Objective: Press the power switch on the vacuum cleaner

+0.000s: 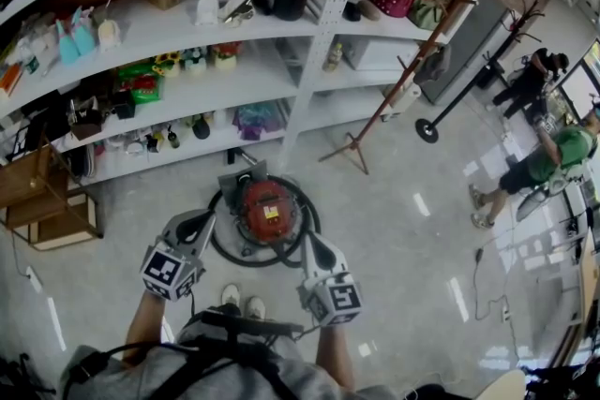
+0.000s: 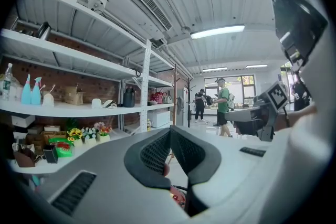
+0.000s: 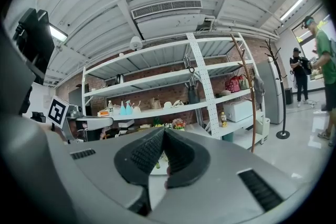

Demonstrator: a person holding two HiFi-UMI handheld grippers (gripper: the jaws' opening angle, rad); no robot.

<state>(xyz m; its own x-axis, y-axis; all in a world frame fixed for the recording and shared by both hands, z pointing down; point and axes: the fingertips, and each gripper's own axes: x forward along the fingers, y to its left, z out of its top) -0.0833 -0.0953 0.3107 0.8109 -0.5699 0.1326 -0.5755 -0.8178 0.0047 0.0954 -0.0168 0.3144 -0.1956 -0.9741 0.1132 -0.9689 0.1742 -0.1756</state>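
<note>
A red canister vacuum cleaner (image 1: 267,209) sits on the floor in front of the shelves, with its black hose (image 1: 223,250) coiled around it. In the head view my left gripper (image 1: 200,220) hangs just left of the vacuum and my right gripper (image 1: 313,245) just right of it, both above the floor and apart from it. Both point forward with jaws closed and nothing between them. In the left gripper view the jaws of the left gripper (image 2: 170,132) meet at the tip, and a bit of the red vacuum (image 2: 179,198) shows below. The right gripper (image 3: 164,132) likewise shows its jaws together. I cannot see the power switch.
White shelves (image 1: 234,80) full of small goods run along the back. A wooden coat stand (image 1: 412,61) leans at the right, and a wooden crate (image 1: 42,201) sits at the left. Two people (image 1: 525,166) stand far right. My shoes (image 1: 242,300) are just behind the vacuum.
</note>
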